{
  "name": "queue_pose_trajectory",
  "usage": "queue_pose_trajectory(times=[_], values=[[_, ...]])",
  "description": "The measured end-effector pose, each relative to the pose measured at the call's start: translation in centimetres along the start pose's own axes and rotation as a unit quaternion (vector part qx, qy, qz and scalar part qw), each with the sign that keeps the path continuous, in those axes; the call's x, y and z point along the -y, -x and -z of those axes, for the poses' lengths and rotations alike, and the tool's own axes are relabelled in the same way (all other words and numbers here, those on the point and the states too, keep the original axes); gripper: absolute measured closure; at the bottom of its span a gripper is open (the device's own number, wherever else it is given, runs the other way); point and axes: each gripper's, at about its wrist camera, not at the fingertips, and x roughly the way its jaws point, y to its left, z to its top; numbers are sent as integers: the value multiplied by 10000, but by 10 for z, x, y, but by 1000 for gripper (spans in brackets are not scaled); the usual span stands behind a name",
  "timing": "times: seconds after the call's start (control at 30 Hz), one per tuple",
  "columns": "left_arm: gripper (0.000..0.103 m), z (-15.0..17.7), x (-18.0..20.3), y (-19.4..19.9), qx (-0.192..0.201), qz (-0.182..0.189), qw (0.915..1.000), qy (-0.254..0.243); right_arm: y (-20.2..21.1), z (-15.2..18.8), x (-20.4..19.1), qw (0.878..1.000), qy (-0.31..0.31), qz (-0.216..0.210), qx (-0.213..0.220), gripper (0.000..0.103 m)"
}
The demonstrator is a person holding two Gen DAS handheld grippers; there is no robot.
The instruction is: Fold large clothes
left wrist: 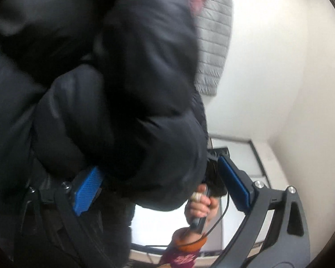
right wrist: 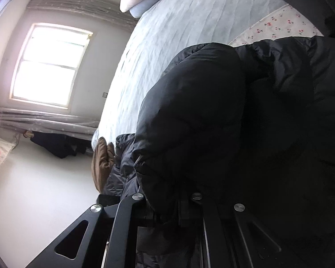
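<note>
Down-filled bulk like this black puffer jacket [left wrist: 122,78] will be light for its size but springy and slick-shelled, so I'd judge it wants a deep bite on a seam, hem or cuff rather than a pinch on a puffed panel, which would likely slide out. It looks matte black, quilted in fat rounded sections, bunched and rumpled rather than laid flat. It is held up in the air between the two tools, just above the bed [right wrist: 189,33] with its pale blue quilted cover.

Left claw [left wrist: 160,185] stands spread, its blue pads [left wrist: 88,192] wide apart with a fat fold of the jacket bulging between them; whether the pads actually press it I cannot tell. Right claw [right wrist: 167,203] is buried in the fabric, fingertips hidden, so its state cannot be told. Other garments lie heaped at the far end of the bed.
</note>
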Motion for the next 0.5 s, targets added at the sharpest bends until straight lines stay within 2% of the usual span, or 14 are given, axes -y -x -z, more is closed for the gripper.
queue_pose_trajectory(times=[0.17, 0.3, 0.37, 0.43, 0.47, 0.5], values=[[5, 15, -8, -12, -198, -63, 9995, 248, 9, 4, -3, 10000, 1, 90, 33, 92], [2, 17, -12, -19, -143, -73, 9988, 463, 8, 8, -10, 9999, 22, 115, 43, 92], [2, 15, -13, -25, -31, -96, 9982, 594, 13, 15, -12, 9999, 52, 103, 38, 92], [2, 11, -11, -17, 421, -298, 9968, 604, 16, 18, -13, 9999, 110, 112, 36, 92], [8, 9, -8, -13, 593, -357, 9961, 549, 19, 20, -13, 9998, 131, 120, 29, 92], [23, 3, 2, -10, 871, -520, 9942, 347, 19, 21, -13, 9997, 166, 153, 16, 92]])
